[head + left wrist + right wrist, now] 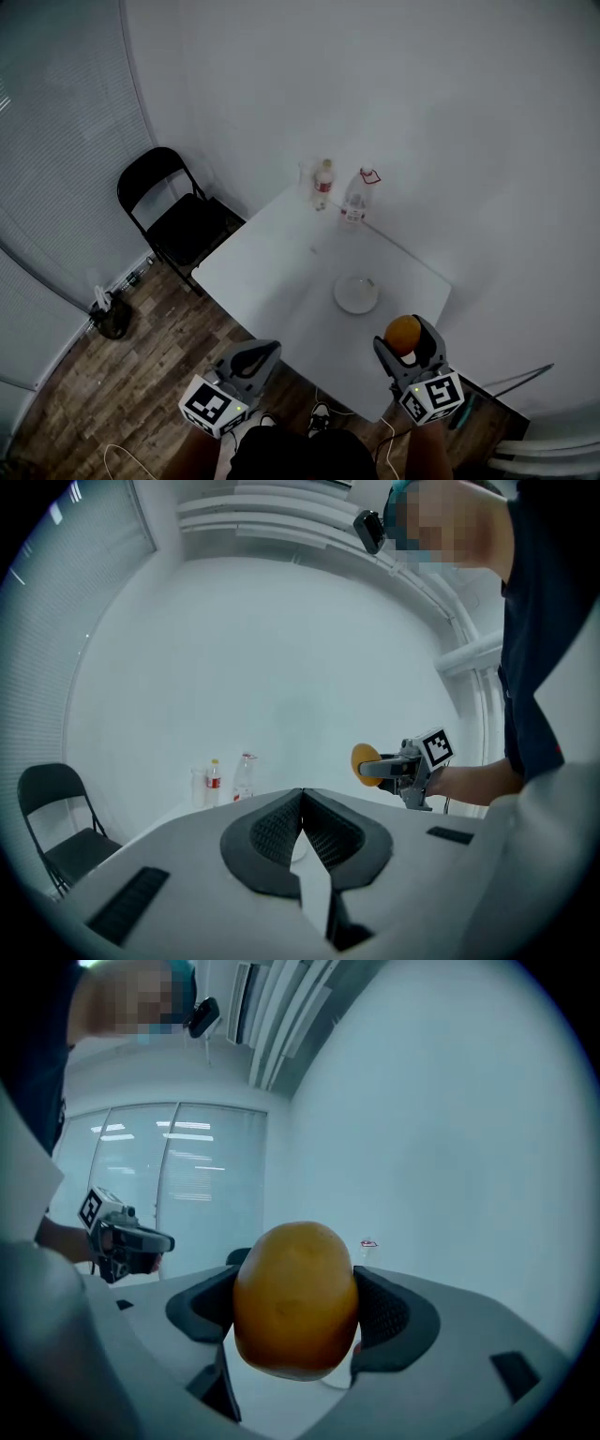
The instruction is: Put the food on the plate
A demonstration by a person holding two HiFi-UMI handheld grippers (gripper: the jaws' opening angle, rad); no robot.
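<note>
Over the near corner of the white table, my right gripper has its jaws clamped on either side of the round orange food, held in the air near the white plate but not on it. My left gripper hangs well apart to the left, jaws pressed together with nothing between them. Two bottles stand at the far corner.
</note>
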